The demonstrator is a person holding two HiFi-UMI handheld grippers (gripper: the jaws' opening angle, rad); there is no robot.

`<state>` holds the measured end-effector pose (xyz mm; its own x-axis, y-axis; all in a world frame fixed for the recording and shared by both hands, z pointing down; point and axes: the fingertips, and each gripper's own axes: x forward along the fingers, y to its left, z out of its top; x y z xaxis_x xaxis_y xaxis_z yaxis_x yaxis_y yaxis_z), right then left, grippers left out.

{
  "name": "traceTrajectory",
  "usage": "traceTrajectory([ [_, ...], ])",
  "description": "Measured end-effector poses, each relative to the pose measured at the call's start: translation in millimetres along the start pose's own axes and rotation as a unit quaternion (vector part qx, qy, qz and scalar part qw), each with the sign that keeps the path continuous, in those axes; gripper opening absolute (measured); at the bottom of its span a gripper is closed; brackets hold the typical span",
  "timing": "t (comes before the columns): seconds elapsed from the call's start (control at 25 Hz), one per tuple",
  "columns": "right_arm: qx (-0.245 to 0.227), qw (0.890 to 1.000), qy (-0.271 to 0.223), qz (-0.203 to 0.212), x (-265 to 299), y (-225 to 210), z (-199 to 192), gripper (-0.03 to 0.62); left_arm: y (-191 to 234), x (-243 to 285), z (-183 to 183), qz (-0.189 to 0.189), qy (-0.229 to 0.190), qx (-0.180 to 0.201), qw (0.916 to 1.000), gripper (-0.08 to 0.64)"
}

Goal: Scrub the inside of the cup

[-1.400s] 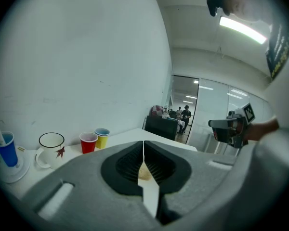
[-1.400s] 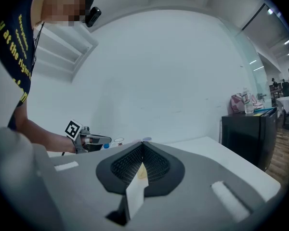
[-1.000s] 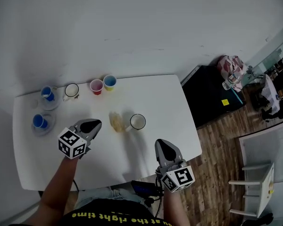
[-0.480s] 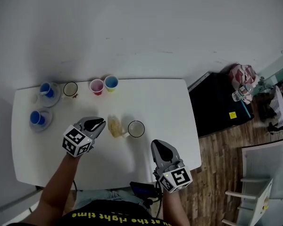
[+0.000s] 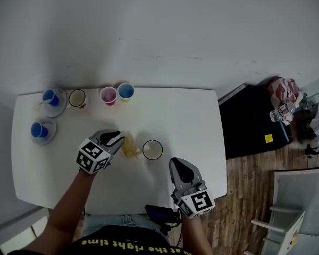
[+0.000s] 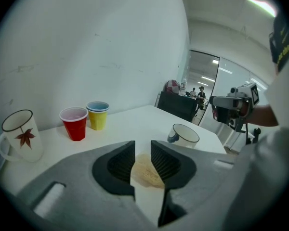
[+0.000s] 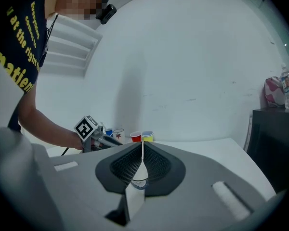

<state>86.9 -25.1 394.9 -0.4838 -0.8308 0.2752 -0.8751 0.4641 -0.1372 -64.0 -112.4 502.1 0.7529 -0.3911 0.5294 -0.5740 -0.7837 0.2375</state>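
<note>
Opening left tongs (image 6: 142, 147) just now: holding jaws apart, gripping nothing. Seeing scrubber (image 6: 145, 171) straight through the gap, lying flat on worktop (image 5: 191, 116) just ahead of and below the tips, not yet touching. Holding right tongs (image 7: 142, 147) pressed together, empty, hovering over the front edge.

Placing cup (image 5: 152, 150) mid-worktop, upright, mouth up, just right of scrubber in the head view; touching or barely apart, hard telling. Putting it ahead-left of right tongs, dead in line with their closed jaws in the right gripper view, and beyond scrubber, off to the right, for the left. Judging left nearer scrubber, right nearer cup.

Reading cup as white with dark rim, dark-blue handle pointing back toward scrubber side, showing pale, empty inside. Reading scrubber as yellowish fibrous clump, slightly longer front-to-back, no strong axis, so likely needing no wrist roll.

Expecting short forward-down reach for left; needing to open right before steadying cup.
</note>
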Motion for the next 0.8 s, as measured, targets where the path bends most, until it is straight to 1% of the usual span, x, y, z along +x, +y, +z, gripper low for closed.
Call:
traceTrajectory([
  [0.12, 0.011, 1.0, 0.0, 0.005, 3.5, -6.3, -2.3, 0.018, 2.5, 9.7, -5.1, 0.0, 0.01, -0.011, 0.9999, 0.108],
  [0.28, 0.013, 1.0, 0.003, 0.014, 6.0, -12.7, -6.1, 0.018, 4.2, 21.6, -9.7, -0.002, 0.019, -0.027, 0.9994, 0.126],
  [0.48, 0.02, 1.0, 0.006, 0.017, 8.8, -20.5, -11.3, 0.017, 2.2, 39.4, -17.0, -0.008, 0.041, -0.048, 0.998, 0.172],
  [0.6, 0.026, 0.999, 0.004, 0.022, 9.7, -22.0, -12.2, 0.017, 3.1, 47.3, -22.3, -0.005, 0.054, -0.061, 0.9967, 0.19],
  [0.68, 0.025, 0.999, 0.007, 0.023, 9.8, -24.3, -14.4, 0.017, 6.8, 50.8, -23.8, 0.0, 0.054, -0.074, 0.9958, 0.193],
  [0.8, 0.028, 0.999, 0.011, 0.022, 9.6, -27.8, -17.3, 0.017, 10.8, 54.8, -26.1, 0.001, 0.052, -0.104, 0.9932, 0.193],
])
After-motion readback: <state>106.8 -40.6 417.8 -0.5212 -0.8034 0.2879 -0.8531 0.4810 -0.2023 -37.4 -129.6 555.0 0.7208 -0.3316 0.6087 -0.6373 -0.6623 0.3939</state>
